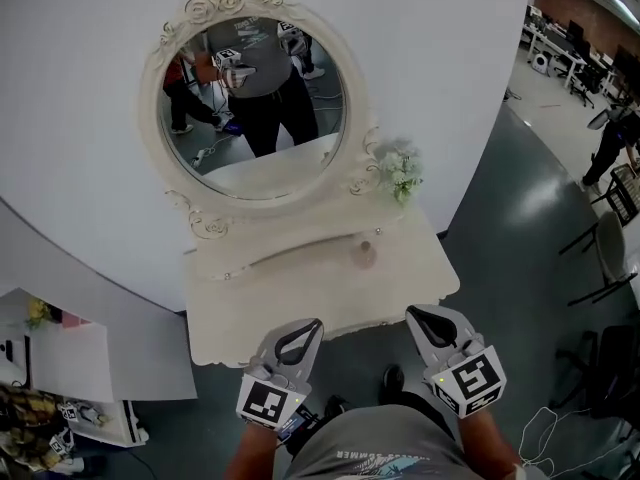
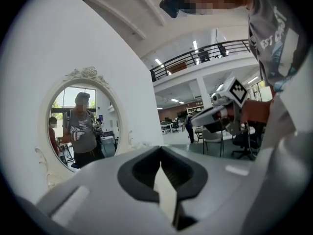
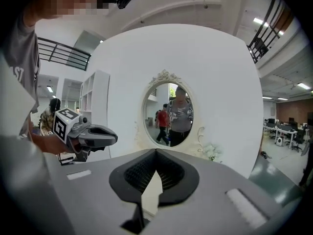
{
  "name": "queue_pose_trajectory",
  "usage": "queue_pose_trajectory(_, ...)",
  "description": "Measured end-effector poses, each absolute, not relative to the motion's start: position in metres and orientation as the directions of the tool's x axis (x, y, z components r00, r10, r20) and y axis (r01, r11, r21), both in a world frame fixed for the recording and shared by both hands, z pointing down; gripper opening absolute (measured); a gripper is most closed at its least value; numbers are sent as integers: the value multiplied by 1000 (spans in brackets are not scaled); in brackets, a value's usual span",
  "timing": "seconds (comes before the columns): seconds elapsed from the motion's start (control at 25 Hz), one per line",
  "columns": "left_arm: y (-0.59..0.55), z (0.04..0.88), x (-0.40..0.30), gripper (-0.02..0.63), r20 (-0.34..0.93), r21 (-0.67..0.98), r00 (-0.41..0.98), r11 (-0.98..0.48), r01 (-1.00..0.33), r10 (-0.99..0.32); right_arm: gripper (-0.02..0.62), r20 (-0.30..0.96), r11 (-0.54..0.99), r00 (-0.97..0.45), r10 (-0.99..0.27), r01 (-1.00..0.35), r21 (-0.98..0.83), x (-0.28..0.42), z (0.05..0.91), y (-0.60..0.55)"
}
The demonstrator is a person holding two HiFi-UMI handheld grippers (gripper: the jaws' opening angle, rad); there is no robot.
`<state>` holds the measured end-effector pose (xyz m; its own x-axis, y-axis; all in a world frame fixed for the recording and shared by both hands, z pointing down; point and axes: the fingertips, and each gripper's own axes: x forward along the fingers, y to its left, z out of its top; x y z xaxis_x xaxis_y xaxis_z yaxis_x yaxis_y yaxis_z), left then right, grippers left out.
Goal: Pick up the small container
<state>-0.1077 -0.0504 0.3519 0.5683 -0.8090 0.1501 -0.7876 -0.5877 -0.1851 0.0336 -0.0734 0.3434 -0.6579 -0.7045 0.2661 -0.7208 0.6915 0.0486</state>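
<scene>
A small pale pinkish container point(image 1: 367, 255) stands on the white vanity table point(image 1: 300, 308), right of its middle, below the oval mirror point(image 1: 255, 98). My left gripper point(image 1: 306, 329) hovers over the table's front edge, shut and empty. My right gripper point(image 1: 424, 316) hangs just off the front right corner, also shut with nothing in it. The container lies ahead of both, closer to the right one. In the left gripper view the jaws point(image 2: 160, 148) meet tip to tip; in the right gripper view the jaws point(image 3: 156, 152) do too. Neither gripper view shows the container.
A bunch of white flowers point(image 1: 400, 173) sits at the mirror's right foot. A curved white wall point(image 1: 450, 58) backs the table. A low white shelf unit point(image 1: 70, 368) stands at the left, chairs point(image 1: 610, 258) at the right on the grey floor.
</scene>
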Motion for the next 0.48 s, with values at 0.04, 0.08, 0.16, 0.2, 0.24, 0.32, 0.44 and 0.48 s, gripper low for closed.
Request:
queue_pose_trajectory(0.04, -55, 351, -104, 3, 158, -187, 549, -571, -799, -821, 2, 258, 708, -676, -690, -705, 48, 36, 342, -82)
queue_pose_trajectory(0.08, -60, 352, -101, 3, 167, -191, 530, -554, -810, -832, 2, 252, 723, -693, -676, -689, 47, 39, 341, -91)
queue_pose_trajectory(0.16, -70, 352, -93, 3, 179, -197, 491, -520, -831, -853, 2, 244, 749, -720, -649, -661, 39, 46, 344, -108)
queue_pose_trajectory(0.2, -74, 353, -89, 3, 182, -198, 473, -503, -841, -862, 2, 244, 760, -732, -636, -649, 34, 50, 346, -116)
queue_pose_trajectory(0.24, -78, 352, -84, 3, 184, -199, 456, -487, -850, -871, 1, 243, 770, -743, -624, -637, 29, 55, 348, -124)
queue_pose_trajectory(0.32, -83, 353, -75, 3, 190, -204, 426, -460, -864, -884, 2, 242, 791, -765, -597, -611, 19, 62, 352, -136)
queue_pose_trajectory(0.44, -88, 357, -66, 3, 216, -209, 374, -417, -885, -902, 2, 241, 822, -797, -553, -570, 2, 70, 359, -151)
queue_pose_trajectory(0.48, -90, 357, -64, 3, 222, -213, 356, -402, -891, -908, 2, 241, 830, -806, -541, -558, -4, 72, 361, -156)
